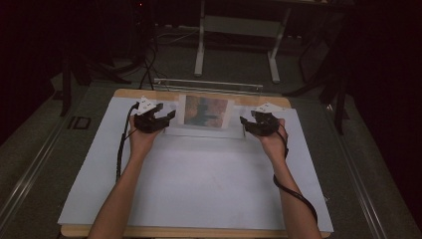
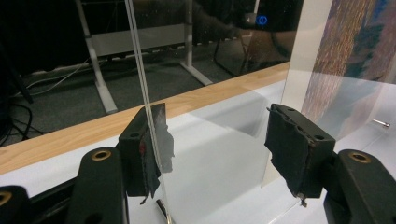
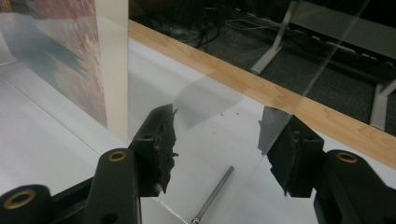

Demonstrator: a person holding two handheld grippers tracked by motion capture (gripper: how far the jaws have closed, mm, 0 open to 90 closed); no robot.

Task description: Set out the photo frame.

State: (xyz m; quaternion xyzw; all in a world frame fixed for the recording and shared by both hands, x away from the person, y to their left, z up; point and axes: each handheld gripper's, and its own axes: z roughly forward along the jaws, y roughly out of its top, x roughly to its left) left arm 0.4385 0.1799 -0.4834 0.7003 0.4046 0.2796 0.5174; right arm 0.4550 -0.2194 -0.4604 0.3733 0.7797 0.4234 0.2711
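The clear acrylic frame point(image 2: 215, 140) runs off the top of both gripper views, its printed picture point(image 3: 60, 51) cut by the edge there — the thin metal pin point(image 3: 214, 195) leaves the bottom edge, and the high view is too dim to tell jaw contact.

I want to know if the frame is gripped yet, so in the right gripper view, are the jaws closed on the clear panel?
No, the right gripper stands wide open, its pads apart around the clear panel.
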